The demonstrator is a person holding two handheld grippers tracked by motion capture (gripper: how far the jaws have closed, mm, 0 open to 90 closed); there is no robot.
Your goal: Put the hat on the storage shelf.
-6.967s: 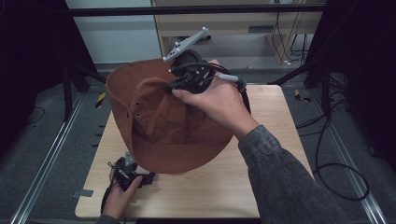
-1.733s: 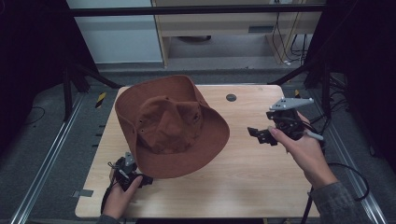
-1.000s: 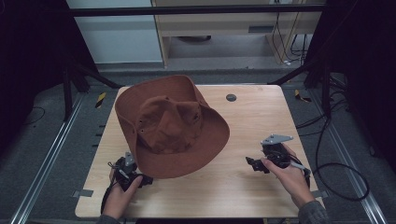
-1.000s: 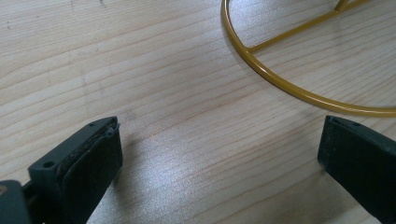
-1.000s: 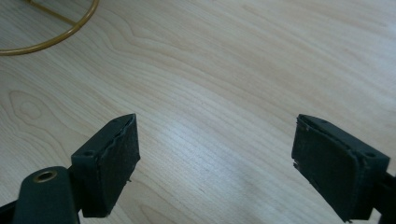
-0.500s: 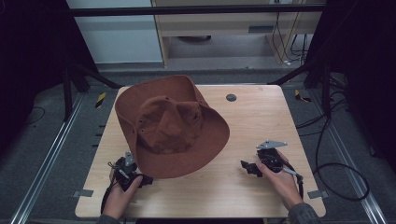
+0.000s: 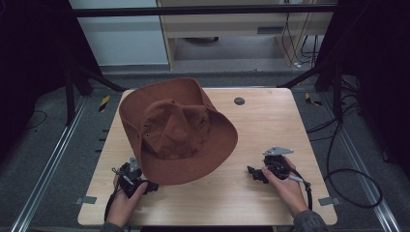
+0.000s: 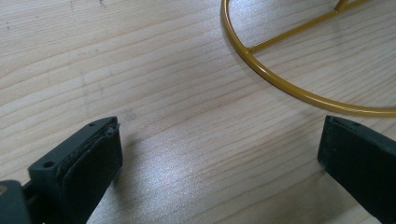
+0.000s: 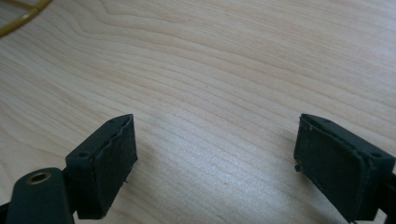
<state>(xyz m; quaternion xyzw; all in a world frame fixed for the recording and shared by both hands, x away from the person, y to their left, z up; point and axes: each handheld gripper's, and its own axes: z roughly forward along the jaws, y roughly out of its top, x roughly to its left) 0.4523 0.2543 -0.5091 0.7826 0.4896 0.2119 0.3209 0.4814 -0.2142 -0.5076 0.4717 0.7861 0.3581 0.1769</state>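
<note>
Brown brimmed hat (image 7: 178, 133), crown up, mid-table

A pale wooden table (image 7: 270, 130) stands on grey carpeted floor (image 7: 38, 145) between two metal floor rails (image 7: 46, 169). Behind it runs a light wood cabinet (image 7: 232, 24) beside a white panel (image 7: 121, 34). Black cables (image 7: 348, 169) loop at the right (both sides lie in deep shadow)

High view overhead, facing forward-down; gripper views close above shared table (image 7: 270, 125).
</note>
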